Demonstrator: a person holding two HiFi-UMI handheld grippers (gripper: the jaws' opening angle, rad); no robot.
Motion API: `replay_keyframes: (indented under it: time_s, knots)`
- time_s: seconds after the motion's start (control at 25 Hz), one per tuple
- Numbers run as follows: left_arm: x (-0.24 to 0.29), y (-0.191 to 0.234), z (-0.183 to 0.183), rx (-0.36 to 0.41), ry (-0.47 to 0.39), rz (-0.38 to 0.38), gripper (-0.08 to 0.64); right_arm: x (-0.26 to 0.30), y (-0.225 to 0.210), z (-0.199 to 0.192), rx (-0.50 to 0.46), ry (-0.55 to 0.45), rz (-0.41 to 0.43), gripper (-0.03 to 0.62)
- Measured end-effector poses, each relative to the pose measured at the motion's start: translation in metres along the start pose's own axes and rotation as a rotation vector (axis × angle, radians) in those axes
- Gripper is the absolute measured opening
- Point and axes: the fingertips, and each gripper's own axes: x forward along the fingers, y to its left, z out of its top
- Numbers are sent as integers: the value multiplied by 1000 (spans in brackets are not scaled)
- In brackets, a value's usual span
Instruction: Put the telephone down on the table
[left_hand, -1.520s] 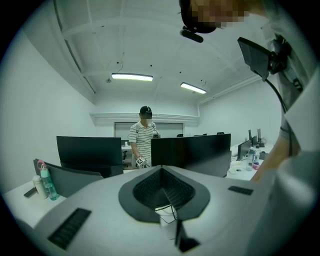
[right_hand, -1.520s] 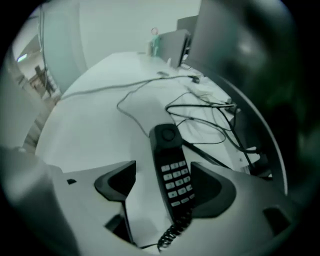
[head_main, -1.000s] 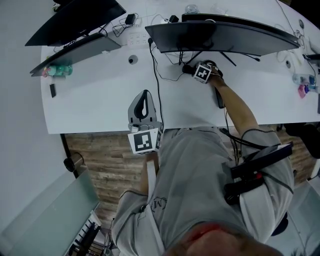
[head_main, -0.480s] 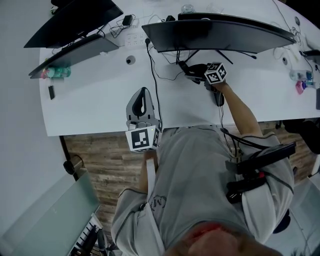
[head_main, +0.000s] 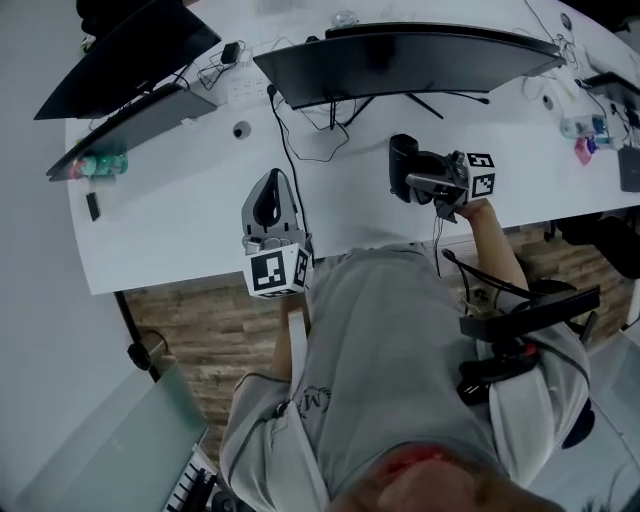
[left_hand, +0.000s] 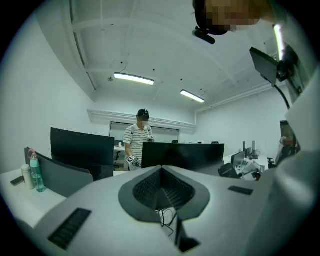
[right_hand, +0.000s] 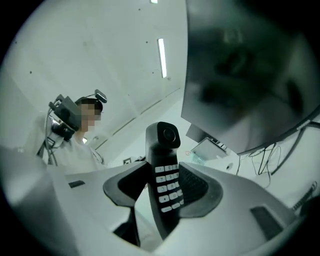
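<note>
My right gripper (head_main: 416, 180) hangs above the white table (head_main: 180, 210) near its front edge, shut on a black telephone handset (head_main: 402, 163). In the right gripper view the telephone (right_hand: 164, 165) stands nearly upright between the two pads, white keys facing the camera and earpiece on top, with my right gripper (right_hand: 163, 189) clamped on its lower half. My left gripper (head_main: 274, 180) rests over the table's front edge left of the person's body. Its tips meet and hold nothing; in its own view my left gripper (left_hand: 161, 171) points level across the desk.
A wide curved monitor (head_main: 400, 60) stands at the back, with black cables (head_main: 292, 140) trailing from it. Two more monitors (head_main: 130, 60) and a bottle (head_main: 100, 163) sit at the far left. A person in a striped shirt (left_hand: 141, 137) stands beyond the desks.
The right gripper has lifted off the table below the curved monitor with the telephone in it, come toward the front edge, and rolled over. The left gripper has stayed put.
</note>
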Motion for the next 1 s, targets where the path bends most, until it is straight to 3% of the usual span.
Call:
replay_keyframes:
  time_s: [0.16,0.4,0.6,0.76,1.0]
  knots:
    - [1,-16,-4,-3,3,-43,3,-55,25,-37,48,9,-33,198]
    - [2,-42,-21,-15,35,-114,5,-131,-50,-92,263,-69,-251,198]
    - [-3,-57,-25,-4,52,-151,4,-149,-103,-124,473,-121,-271,198]
    - [-8,-55,-24,4,56,-138,5,-155,-134,-135,582,-151,-278,198]
    - [-18,-40,-30,1,77,-95,5,-159,-166,-168,724,-26,-316,198]
